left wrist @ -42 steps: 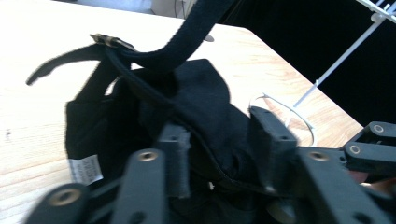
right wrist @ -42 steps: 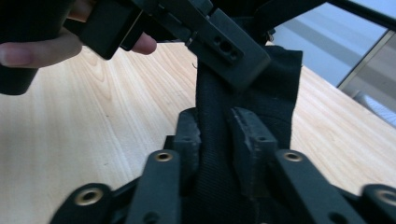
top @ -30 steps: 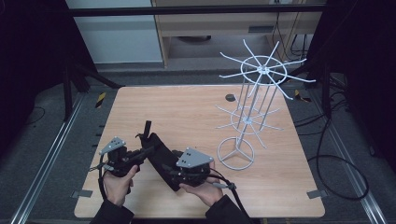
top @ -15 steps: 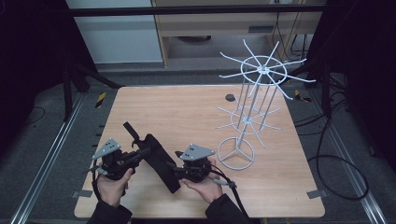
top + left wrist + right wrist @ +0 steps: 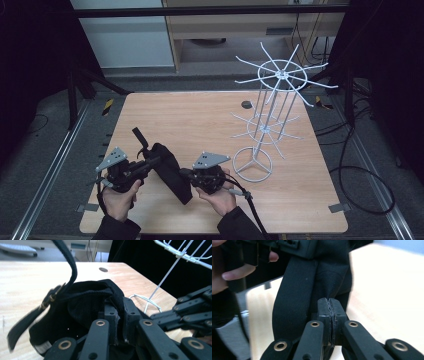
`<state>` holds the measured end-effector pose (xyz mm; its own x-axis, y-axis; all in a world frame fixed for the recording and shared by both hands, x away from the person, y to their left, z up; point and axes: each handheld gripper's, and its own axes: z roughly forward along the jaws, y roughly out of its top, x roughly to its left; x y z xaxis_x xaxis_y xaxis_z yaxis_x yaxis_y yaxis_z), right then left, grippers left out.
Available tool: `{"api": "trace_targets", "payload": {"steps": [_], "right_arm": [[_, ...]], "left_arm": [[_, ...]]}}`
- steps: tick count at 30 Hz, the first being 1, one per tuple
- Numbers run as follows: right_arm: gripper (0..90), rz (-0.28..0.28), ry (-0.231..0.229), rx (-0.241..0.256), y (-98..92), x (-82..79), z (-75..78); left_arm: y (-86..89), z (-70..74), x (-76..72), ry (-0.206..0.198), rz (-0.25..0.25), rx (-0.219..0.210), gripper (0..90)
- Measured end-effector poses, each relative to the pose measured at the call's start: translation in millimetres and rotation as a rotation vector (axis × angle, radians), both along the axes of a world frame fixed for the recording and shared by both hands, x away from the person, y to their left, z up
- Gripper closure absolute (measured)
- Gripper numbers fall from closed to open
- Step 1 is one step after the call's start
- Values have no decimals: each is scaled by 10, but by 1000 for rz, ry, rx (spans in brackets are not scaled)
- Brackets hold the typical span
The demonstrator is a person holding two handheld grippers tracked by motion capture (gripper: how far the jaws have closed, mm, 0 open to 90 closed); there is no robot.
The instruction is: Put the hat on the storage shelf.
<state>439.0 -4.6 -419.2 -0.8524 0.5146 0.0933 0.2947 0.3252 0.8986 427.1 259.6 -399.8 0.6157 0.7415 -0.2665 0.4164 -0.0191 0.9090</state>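
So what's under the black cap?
The wooden table lies below the black cap, held by both tongs, left and right. Whether it touches the wood is hidden.

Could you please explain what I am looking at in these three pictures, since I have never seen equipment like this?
A person stands at a light wooden table with a hand-held two-jaw tool in each hand. The high view looks down from above: the left gripper and right gripper meet at a black fabric cap with a buckled strap. The other two pictures come from cameras riding on each tool, looking along its black jaws. In both, the jaws are pinched shut on the cap's cloth, so the cap is held between the two tools. Also on the table stands a white wire display rack with spoke-like arms, with nothing hung on it.
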Motion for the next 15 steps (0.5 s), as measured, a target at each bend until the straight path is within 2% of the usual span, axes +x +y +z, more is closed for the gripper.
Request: {"api": "trace_targets", "payload": {"steps": [2, 3, 5, 6, 7, 8, 9, 10, 11, 12, 13, 15], "right_arm": [[894, -12, -67, -39, 15, -25, 100], [894, -12, -67, -39, 15, -25, 100], [894, -16, -128, -92, 56, -63, 175], [893, -14, -181, -155, 127, -98, 180], [893, -14, -181, -155, 127, -98, 180], [892, -7, -193, -185, 184, -117, 130], [892, 0, -195, -192, 212, -125, 93], [890, 10, -184, -192, 238, -130, 56], [890, 10, -184, -192, 238, -130, 56], [884, 34, -158, -178, 309, -142, -26], [884, 34, -158, -178, 309, -142, -26], [873, 51, -147, -155, 423, -166, -99]], "left_arm": [[13, 42, -16, -29, 5, 8, 825], [13, 42, -16, -29, 5, 8, 823], [25, 44, -21, -33, 14, 19, 819], [42, 11, -23, -19, 24, 44, 812], [42, 11, -23, -19, 24, 44, 809], [54, -22, -27, -6, 28, 57, 807], [74, -64, -33, 8, 30, 72, 803], [132, -155, -56, 36, 37, 93, 798], [132, -155, -56, 36, 37, 93, 790], [210, -229, -84, 63, 49, 114, 781], [210, -229, -84, 63, 49, 114, 775], [333, -323, -134, 96, 80, 146, 758]]}}
